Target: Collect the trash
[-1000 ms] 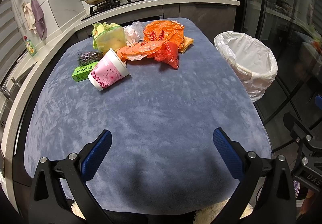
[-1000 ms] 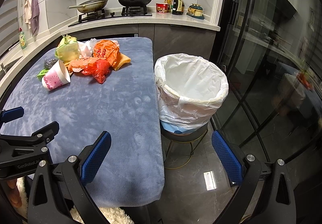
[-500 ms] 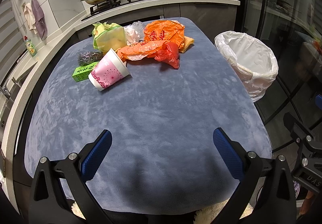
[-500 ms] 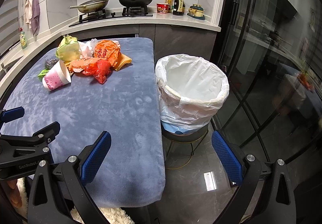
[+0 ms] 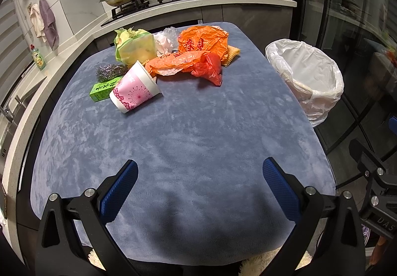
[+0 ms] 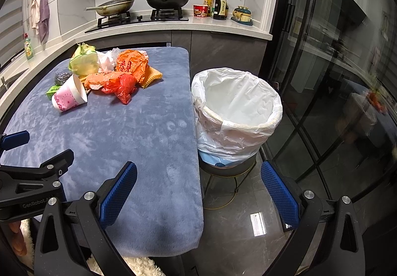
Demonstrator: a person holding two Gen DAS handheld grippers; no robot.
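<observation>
Trash lies piled at the far end of the blue-covered table (image 5: 198, 139): a pink paper cup (image 5: 134, 93) on its side, a green box (image 5: 103, 88), a steel scourer (image 5: 109, 70), a yellow-green bag (image 5: 135, 47), orange bags (image 5: 203, 42) and a red bag (image 5: 208, 68). The same cup (image 6: 68, 97) and orange bags (image 6: 131, 65) show in the right wrist view. A bin with a white liner (image 6: 235, 107) stands right of the table, also seen as the bin (image 5: 307, 77). My left gripper (image 5: 199, 185) hangs open over the near table. My right gripper (image 6: 198, 188) is open over the table's right edge.
Behind the table runs a kitchen counter (image 5: 223, 0) with a stove, two pans, bottles and a cup. Glass doors (image 6: 335, 77) close off the right side. The bin sits on a small stool (image 6: 228, 171) over a tiled floor. A fluffy white rug (image 6: 139, 266) lies below the near edge.
Both views have shifted very slightly; the trash and bin stay put and both grippers remain open.
</observation>
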